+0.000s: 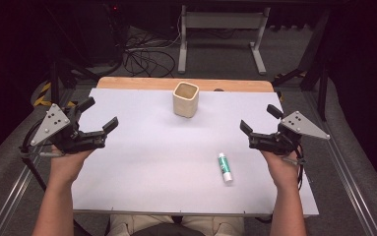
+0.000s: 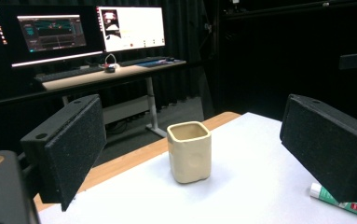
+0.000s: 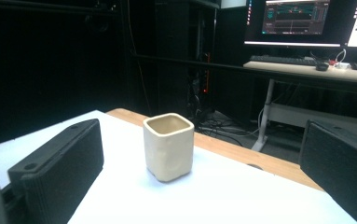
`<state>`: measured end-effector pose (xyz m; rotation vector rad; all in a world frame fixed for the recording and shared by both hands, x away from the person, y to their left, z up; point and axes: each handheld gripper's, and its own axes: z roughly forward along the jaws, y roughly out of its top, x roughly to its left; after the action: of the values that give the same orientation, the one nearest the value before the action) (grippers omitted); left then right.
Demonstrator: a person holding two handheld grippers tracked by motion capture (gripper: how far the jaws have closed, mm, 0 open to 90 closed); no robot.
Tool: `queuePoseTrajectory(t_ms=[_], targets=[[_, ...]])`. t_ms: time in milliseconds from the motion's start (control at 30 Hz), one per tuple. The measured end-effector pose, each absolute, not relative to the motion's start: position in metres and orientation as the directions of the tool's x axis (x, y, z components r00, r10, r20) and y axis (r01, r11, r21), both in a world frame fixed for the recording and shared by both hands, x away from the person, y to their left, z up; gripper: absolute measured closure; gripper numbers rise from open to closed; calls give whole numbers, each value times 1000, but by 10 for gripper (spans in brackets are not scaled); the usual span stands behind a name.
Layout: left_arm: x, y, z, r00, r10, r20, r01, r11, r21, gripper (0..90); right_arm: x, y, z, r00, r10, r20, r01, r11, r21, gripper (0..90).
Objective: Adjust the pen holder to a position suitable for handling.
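Tube [image 1: 225, 167]: light, stiff, smooth plastic; grip mid-barrel. Nearest the right fingers [image 1: 260, 121]; both pairs wide open, empty.

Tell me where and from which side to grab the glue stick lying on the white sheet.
Grip the glue stick across its round barrel near the middle, coming from above with the right tongs, which are open and nearest. It lies flat, its length running roughly away from the person, so the jaws should close across its narrow width. It may roll if nudged.
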<state>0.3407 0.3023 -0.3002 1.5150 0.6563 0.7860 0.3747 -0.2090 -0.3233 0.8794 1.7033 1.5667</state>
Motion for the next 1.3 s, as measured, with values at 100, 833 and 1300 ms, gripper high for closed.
queuePoseTrajectory(t_ms=[100,833,1300], targets=[[340,303,-300,606,789,99,-43,-92,995,78,374,-209,-329,-554,832,-32,66,82,994,21],[339,302,-304,613,784,101,-38,-99,994,87,360,-199,-368,-530,845,-77,175,198,964,89],[342,297,-308,621,777,101,-27,-107,994,93,354,-197,-380,-522,850,-78,195,208,958,122]])
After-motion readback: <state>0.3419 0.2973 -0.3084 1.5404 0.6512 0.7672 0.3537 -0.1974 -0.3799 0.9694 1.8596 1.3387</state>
